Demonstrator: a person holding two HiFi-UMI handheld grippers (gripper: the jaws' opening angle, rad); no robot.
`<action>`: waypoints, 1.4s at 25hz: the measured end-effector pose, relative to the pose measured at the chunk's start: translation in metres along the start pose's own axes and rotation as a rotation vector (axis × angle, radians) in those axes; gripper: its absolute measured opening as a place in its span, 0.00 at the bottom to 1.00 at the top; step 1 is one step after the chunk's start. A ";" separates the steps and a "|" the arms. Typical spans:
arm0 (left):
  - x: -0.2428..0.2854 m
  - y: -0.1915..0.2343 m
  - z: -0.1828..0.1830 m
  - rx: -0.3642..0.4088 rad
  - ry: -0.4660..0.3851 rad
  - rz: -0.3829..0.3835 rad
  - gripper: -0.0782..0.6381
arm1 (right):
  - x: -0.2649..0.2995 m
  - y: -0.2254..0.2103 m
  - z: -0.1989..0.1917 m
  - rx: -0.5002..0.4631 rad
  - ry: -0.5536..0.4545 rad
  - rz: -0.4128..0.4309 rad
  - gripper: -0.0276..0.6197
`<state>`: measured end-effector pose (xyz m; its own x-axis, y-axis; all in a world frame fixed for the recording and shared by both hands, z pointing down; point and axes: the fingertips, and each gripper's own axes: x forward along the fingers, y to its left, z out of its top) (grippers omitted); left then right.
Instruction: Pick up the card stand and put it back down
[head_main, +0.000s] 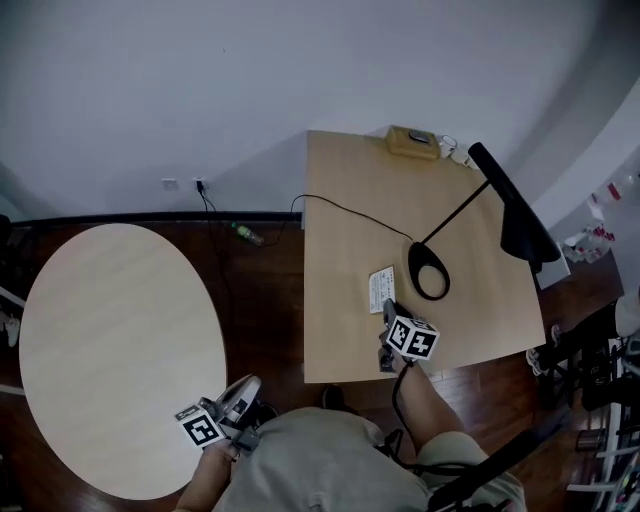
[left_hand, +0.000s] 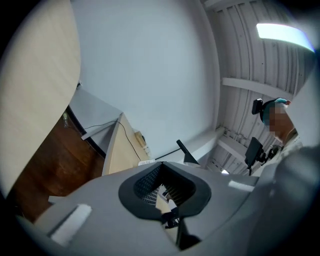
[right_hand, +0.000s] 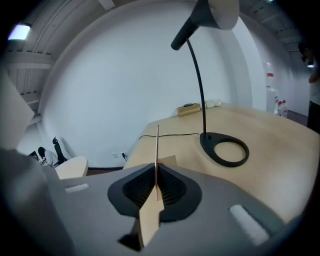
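Right hand-held gripper: we are seeing its jaws pressed onto the card stand, pinching the thin upright card edge-on between the black pads, with the stand's tan foot showing just beneath them. In the head view the card stand is sitting near the front edge of the square bench, just beside the ring base of the black desk lamp; we are not managing to tell whether its foot is touching the bench top. We are holding this gripper tilted downward over the bench's near edge.

Left hand-held gripper: its jaws are lying pressed together with nothing between them; we are holding it low at our left, by the near right rim of the round bench, well apart from the card stand.

A black cable is running across the square bench from the lamp base, and a tan box is resting at the far edge.
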<state>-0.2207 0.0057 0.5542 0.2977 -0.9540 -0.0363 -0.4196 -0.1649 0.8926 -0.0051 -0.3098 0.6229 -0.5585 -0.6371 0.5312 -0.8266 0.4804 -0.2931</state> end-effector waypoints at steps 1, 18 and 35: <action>0.007 0.001 0.001 -0.006 -0.037 0.033 0.12 | 0.010 -0.008 0.003 -0.008 0.012 0.019 0.07; 0.060 -0.020 -0.050 -0.060 -0.219 0.164 0.12 | 0.053 -0.072 0.023 0.077 0.011 0.212 0.29; 0.032 -0.187 -0.050 0.933 0.085 -0.078 0.11 | -0.257 0.120 0.010 -0.135 -0.388 0.204 0.04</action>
<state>-0.0896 0.0188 0.4088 0.4003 -0.9162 -0.0153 -0.9025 -0.3971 0.1667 0.0389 -0.0943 0.4432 -0.7145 -0.6876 0.1289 -0.6952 0.6774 -0.2405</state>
